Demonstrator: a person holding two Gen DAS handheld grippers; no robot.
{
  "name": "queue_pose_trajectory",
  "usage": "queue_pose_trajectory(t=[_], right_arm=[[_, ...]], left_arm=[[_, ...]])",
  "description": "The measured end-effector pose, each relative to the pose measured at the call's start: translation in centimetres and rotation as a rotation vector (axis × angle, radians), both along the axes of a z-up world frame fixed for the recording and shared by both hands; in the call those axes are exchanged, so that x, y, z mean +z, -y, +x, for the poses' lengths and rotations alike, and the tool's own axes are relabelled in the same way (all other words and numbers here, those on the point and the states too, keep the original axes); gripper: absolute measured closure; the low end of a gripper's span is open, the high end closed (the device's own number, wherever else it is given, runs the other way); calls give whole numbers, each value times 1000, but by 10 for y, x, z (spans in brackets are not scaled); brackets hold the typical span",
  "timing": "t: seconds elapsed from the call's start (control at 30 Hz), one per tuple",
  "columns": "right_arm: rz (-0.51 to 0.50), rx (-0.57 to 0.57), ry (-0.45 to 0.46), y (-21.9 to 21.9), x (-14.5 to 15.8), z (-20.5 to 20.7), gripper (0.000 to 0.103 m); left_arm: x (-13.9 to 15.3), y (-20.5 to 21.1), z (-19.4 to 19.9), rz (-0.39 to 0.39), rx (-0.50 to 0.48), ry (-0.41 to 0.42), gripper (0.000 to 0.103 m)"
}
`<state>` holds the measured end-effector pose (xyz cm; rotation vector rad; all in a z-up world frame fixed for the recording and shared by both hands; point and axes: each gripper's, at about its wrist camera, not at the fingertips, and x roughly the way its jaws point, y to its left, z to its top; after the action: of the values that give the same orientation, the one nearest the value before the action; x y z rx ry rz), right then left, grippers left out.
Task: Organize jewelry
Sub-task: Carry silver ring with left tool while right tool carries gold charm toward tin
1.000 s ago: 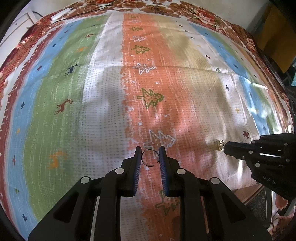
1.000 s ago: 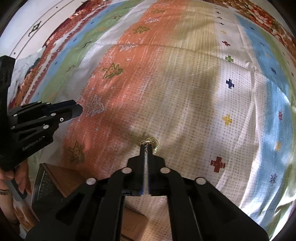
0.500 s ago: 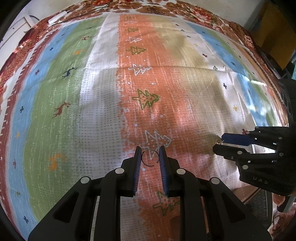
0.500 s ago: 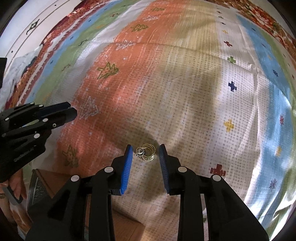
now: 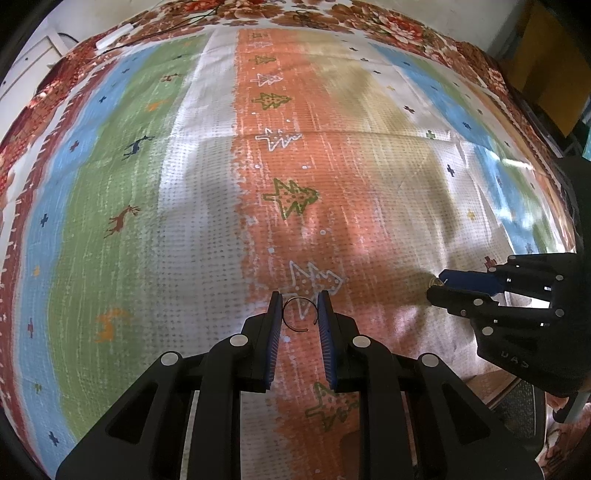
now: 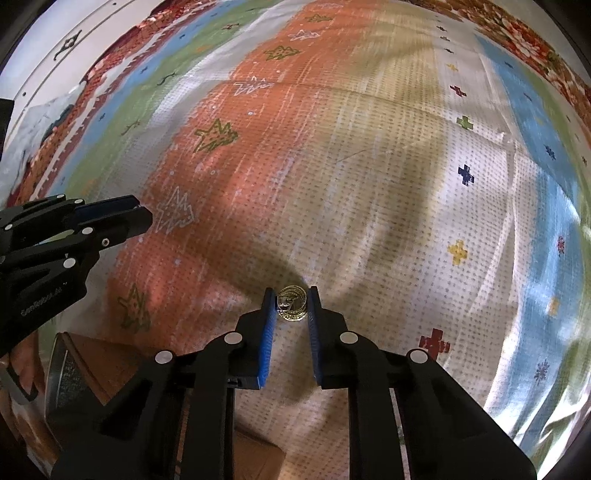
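A thin dark wire ring (image 5: 298, 313) lies on the striped cloth (image 5: 184, 221) between the tips of my left gripper (image 5: 298, 306), which is open around it. A gold filigree ring with a small stone (image 6: 291, 304) lies on the cloth between the tips of my right gripper (image 6: 291, 300), which is open around it. The right gripper also shows in the left wrist view (image 5: 437, 286) at the right, with the gold piece (image 5: 433, 282) at its tips. The left gripper shows in the right wrist view (image 6: 142, 218) at the left.
The patterned cloth (image 6: 369, 147) covers the whole surface, with a floral red border (image 5: 332, 14) at the far edge. A brown box (image 6: 92, 365) sits below the near edge at the lower left of the right wrist view.
My right gripper was shut on the gold ring one second ago; it has opened and the ring now lies on the cloth between its fingers. The left gripper stayed open around the wire ring.
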<state>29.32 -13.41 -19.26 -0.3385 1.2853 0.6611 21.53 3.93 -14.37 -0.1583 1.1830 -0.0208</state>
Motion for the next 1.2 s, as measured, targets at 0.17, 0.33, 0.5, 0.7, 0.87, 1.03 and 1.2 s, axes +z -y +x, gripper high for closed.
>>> queue_pose_trajectory(t=[0.17,0.33,0.5,0.7,0.87,1.03,1.2], right_arm=[[4,1,3,1,2,-1,86],[20,-7,7,6,8,-1,86],[38,-14,16,14,16,-2,86],[48,-17,34,19,25,-8,86],[60,-39,75,26,38,-16,86],[72,-62,117,29,49,-25,86],[78,-82,168,35,61,-37,86]], left_arm=[[0,-1,0,0,1,-2,84],[0,-2,-1,-4,5,3,84],[4,-3,-5,-16,7,15,84],[9,-2,-11,-17,11,29,84],[16,0,-18,-19,19,53,84],[26,5,-27,-15,23,99,84],[40,12,-36,-11,9,167,84]])
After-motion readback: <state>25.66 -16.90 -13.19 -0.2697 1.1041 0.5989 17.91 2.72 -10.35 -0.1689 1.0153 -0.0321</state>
